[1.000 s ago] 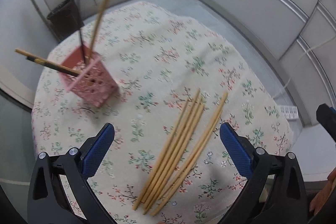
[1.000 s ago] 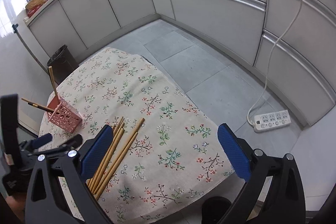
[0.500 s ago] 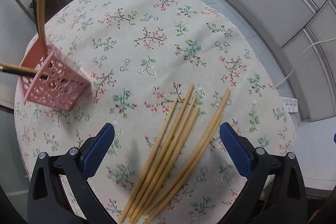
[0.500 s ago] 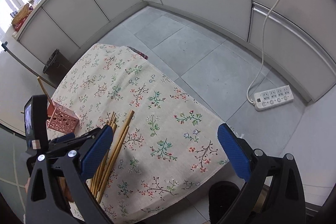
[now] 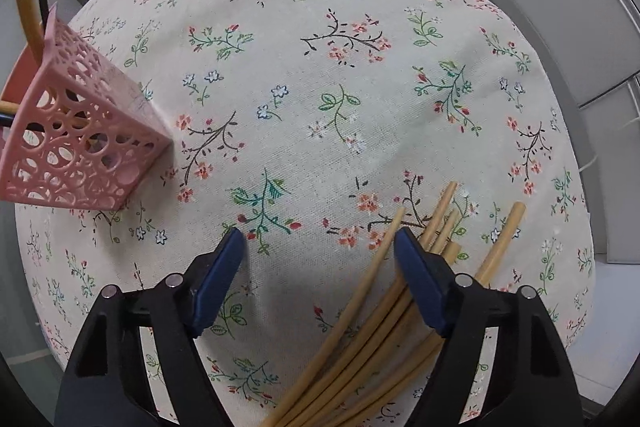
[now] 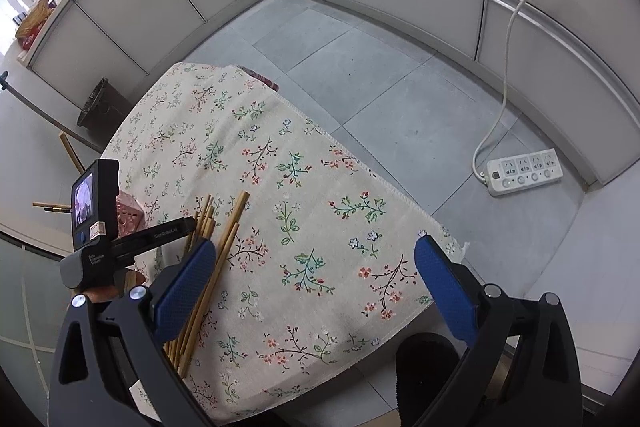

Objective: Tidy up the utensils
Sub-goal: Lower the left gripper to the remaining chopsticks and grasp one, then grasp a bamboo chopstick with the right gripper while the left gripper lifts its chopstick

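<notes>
left gripper [image 5: 316, 243]: jaws partly spread, holding nothing, low over the desk [image 5: 360, 99]; one chopstick lies between the pads.
right gripper [image 6: 312, 267]: spread wide, empty, well above the cloth.
chopsticks [image 5: 384, 315]: loose bundle lying flat near the desk's near edge; likely light, stiff, smooth and prone to rolling, so pinch one mid-shaft.
pink holder [image 5: 76, 135]: far left, already holding a few sticks.
change: left gripper is lower and narrower than a second ago.
</notes>
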A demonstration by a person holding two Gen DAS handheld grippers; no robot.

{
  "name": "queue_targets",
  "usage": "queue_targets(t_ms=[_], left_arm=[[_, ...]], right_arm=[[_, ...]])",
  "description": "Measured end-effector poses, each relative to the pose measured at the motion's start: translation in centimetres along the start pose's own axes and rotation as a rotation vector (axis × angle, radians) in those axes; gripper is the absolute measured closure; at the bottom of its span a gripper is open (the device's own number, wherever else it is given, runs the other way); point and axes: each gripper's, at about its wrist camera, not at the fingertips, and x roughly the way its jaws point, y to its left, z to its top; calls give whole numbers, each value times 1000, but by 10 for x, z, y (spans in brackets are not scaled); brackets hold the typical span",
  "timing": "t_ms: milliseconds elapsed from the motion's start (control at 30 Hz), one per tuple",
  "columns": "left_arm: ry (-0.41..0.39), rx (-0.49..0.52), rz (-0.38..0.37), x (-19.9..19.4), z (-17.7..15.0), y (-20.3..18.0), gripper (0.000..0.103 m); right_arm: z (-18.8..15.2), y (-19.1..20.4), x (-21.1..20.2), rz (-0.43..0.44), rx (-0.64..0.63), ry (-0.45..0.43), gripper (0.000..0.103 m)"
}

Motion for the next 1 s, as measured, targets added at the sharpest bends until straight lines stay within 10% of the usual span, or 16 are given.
queue_targets(t_ms=[367, 1000], left_arm=[[-24, 71, -10, -9, -5, -16, 93], [-177, 108, -57, -99, -75, 32, 98]], right_arm=[[7, 10, 29, -25, 36, 66, 6], [31, 68, 114, -125, 28, 84, 9]])
